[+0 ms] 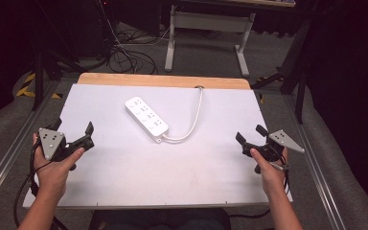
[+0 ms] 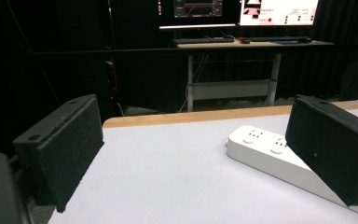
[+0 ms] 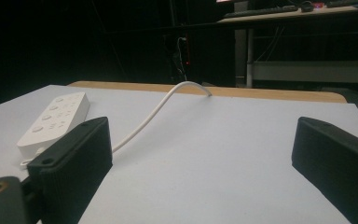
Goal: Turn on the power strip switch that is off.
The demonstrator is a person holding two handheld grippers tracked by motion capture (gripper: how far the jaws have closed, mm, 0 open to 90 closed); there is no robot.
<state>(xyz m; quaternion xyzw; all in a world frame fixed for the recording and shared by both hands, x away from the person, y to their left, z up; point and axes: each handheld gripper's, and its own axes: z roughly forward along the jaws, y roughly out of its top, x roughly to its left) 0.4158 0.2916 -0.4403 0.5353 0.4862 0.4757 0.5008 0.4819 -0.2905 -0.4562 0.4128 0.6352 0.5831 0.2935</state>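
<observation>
A white power strip (image 1: 146, 120) lies slantwise in the middle of the white table top (image 1: 124, 167), its white cable (image 1: 195, 120) curving up to a hole at the far wooden edge. At the left side of the table, my left gripper (image 1: 74, 130) is open and empty, held in a hand. Over on the right, my right gripper (image 1: 250, 134) is open too, with nothing between its jaws. The left gripper view has the power strip (image 2: 279, 156) ahead on the right between the black jaws. The right gripper view has the power strip (image 3: 53, 121) at left and its cable (image 3: 154, 112) ahead.
A wooden strip (image 1: 163, 80) runs along the table's far edge. Beyond it stands a desk frame (image 1: 206, 33) with loose cables (image 1: 124, 55) on the floor. Metal rails (image 1: 5, 153) flank the table. In the left gripper view a desk with monitors (image 2: 242, 9) stands far behind.
</observation>
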